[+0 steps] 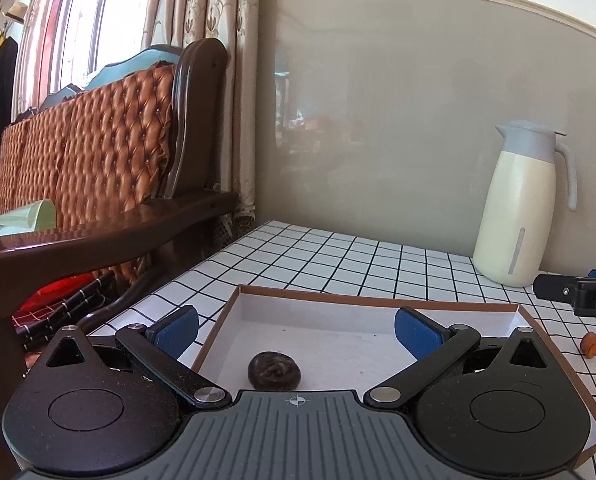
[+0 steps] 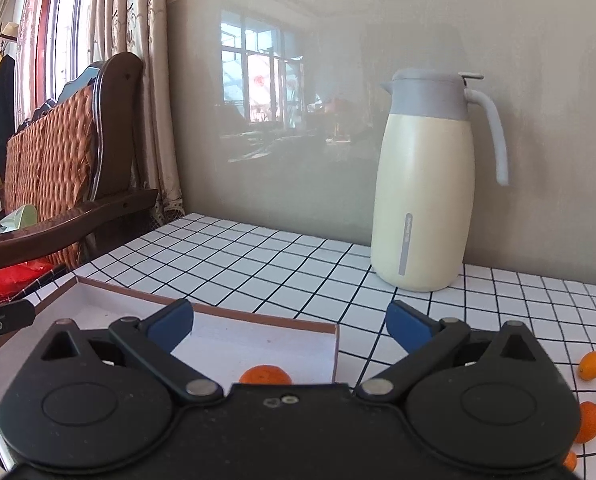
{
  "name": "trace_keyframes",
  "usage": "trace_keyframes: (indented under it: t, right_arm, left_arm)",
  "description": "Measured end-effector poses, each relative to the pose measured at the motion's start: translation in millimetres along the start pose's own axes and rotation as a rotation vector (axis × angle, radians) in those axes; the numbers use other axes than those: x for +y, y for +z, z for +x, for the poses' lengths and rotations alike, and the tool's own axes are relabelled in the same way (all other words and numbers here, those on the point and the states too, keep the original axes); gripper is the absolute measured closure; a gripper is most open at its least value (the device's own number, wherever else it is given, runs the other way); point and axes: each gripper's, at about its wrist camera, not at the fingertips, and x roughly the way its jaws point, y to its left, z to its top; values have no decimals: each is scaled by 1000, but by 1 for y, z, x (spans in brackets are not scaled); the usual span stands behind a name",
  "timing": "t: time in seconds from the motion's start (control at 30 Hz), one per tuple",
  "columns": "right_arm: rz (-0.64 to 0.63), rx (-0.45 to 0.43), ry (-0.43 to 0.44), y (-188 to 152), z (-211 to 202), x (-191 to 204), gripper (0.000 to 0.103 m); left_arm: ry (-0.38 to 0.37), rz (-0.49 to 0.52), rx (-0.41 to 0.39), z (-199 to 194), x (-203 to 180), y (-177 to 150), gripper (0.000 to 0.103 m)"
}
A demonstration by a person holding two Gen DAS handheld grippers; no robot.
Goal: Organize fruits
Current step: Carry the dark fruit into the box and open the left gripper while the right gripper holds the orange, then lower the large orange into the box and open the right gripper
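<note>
A shallow cardboard box point(image 1: 378, 304) with a white inside lies on the checked tabletop. In the left wrist view a dark, shrivelled round fruit point(image 1: 274, 371) lies in the box, close under my left gripper point(image 1: 295, 330), which is open and empty above it. In the right wrist view my right gripper point(image 2: 289, 326) is open and empty over the box's right end point(image 2: 336, 352); an orange fruit point(image 2: 265, 375) lies in the box just below it. Small orange fruits point(image 2: 590, 365) lie loose on the table at the right, also showing in the left wrist view point(image 1: 590, 343).
A cream thermos jug with a grey lid point(image 2: 424, 184) stands at the back against the wall, also in the left wrist view point(image 1: 522, 204). A wooden sofa point(image 1: 97, 152) stands left of the table. The right gripper's black finger point(image 1: 578, 292) pokes in at the right edge.
</note>
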Motion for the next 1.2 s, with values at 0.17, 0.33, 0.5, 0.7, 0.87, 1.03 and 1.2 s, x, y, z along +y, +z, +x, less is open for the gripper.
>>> trace_keyframes:
  t: [0.17, 0.33, 0.5, 0.7, 0.87, 1.03, 1.2]
  right_arm:
    - [-28, -63, -71, 1, -20, -1, 6]
    - [-17, -110, -96, -7, -45, -11, 6]
    - [38, -106, -81, -9, -68, -31, 6]
    - [36, -120, -105, -19, -100, -45, 6]
    - [42, -97, -113, -32, -124, -56, 6]
    - [52, -65, -125, -45, -144, -68, 6]
    - [22, -43, -168, -59, -160, -76, 6]
  left_arm:
    - [-14, 11, -24, -17, -11, 0, 0]
    - [-28, -6, -40, -32, -21, 0, 0]
    - [-34, 33, -69, -51, -36, -7, 0]
    - [-69, 52, -58, -80, -51, -19, 0]
    - [-91, 64, -114, -110, -59, -23, 0]
    - [-126, 79, -111, -127, -69, -30, 0]
    - [-170, 71, -76, -132, -85, -37, 0]
